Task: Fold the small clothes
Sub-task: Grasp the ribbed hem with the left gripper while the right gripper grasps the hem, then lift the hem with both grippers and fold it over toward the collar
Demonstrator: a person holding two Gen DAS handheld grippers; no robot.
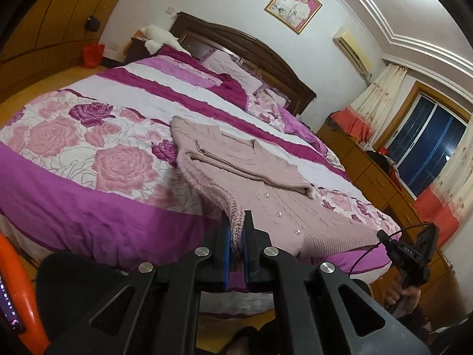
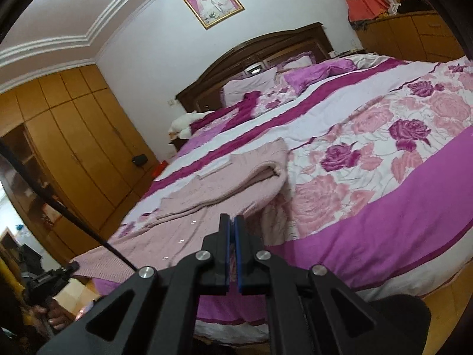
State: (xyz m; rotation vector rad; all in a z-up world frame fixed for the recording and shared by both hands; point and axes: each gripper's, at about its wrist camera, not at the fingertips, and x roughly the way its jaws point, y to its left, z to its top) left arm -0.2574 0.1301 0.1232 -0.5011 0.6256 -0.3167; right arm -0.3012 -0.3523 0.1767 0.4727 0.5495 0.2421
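A pale pink knitted cardigan (image 1: 254, 174) with pearl buttons lies on the bed, its sleeves folded across the body. My left gripper (image 1: 236, 222) is shut on the cardigan's ribbed hem corner and lifts it off the quilt. In the right wrist view the cardigan (image 2: 207, 195) lies ahead, and my right gripper (image 2: 232, 222) is shut on its near edge at the bed's foot. The other gripper shows at the far right of the left wrist view (image 1: 411, 251) and at the lower left of the right wrist view (image 2: 47, 284).
The bed carries a purple and pink rose quilt (image 1: 88, 148) with pillows (image 1: 230, 68) by the dark wooden headboard (image 1: 251, 47). A wooden dresser (image 1: 378, 174) and curtained window stand right of the bed; wooden wardrobes (image 2: 74, 136) stand on the other side.
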